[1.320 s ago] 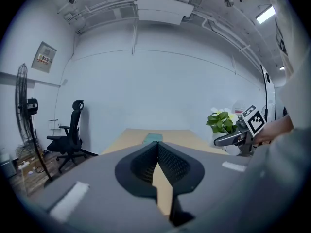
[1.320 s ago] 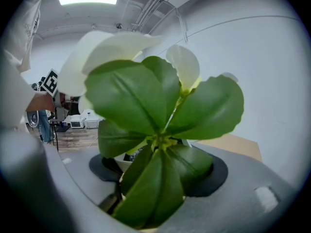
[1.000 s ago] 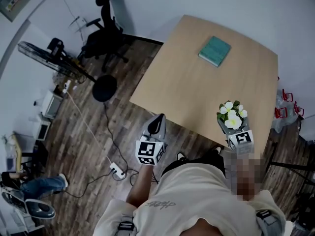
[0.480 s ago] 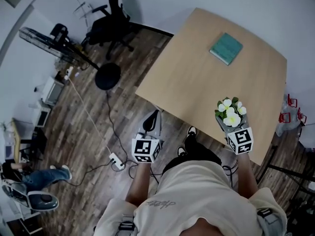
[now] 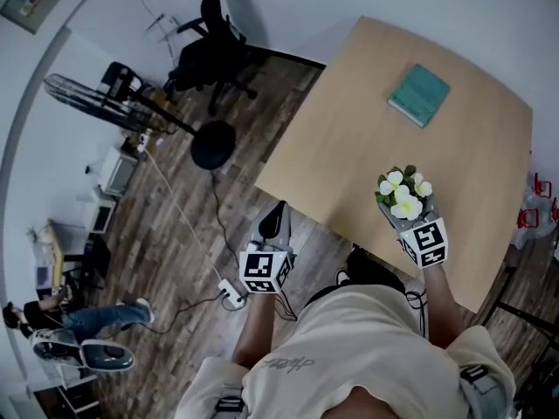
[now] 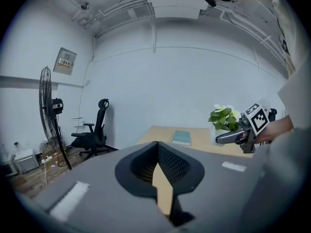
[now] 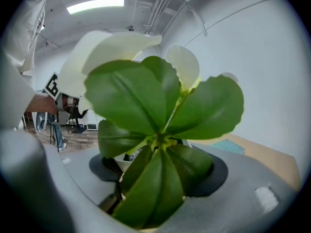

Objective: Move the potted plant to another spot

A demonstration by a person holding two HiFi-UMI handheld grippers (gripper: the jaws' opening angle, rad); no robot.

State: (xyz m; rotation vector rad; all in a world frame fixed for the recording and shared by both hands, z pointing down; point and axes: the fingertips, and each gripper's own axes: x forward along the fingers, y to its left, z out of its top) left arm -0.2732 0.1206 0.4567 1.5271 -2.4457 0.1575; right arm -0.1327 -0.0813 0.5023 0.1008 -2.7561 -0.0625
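Observation:
The potted plant (image 5: 402, 195), green leaves and white flowers in a small white pot, is held over the near part of the wooden table (image 5: 349, 129). My right gripper (image 5: 395, 213) is shut on its pot. In the right gripper view the leaves (image 7: 160, 110) fill the frame and hide most of the pot between the jaws of the right gripper (image 7: 155, 165). My left gripper (image 5: 278, 209) hangs over the floor just off the table's near left edge, jaws together and empty. The left gripper view shows the left gripper (image 6: 156, 144) pointing at the table, with the plant (image 6: 223, 120) at right.
A teal book (image 5: 419, 94) lies at the table's far side. On the wood floor to the left stand an office chair (image 5: 214, 51), a pedestal fan (image 5: 87, 103) with a round base (image 5: 214, 144), a power strip (image 5: 231, 295) with cables, and a seated person (image 5: 79, 321).
Both grippers have shifted sideways with the person. The plant, still gripped, now sits a little farther in over the table, nearer the book. The left gripper stays off the table's edge.

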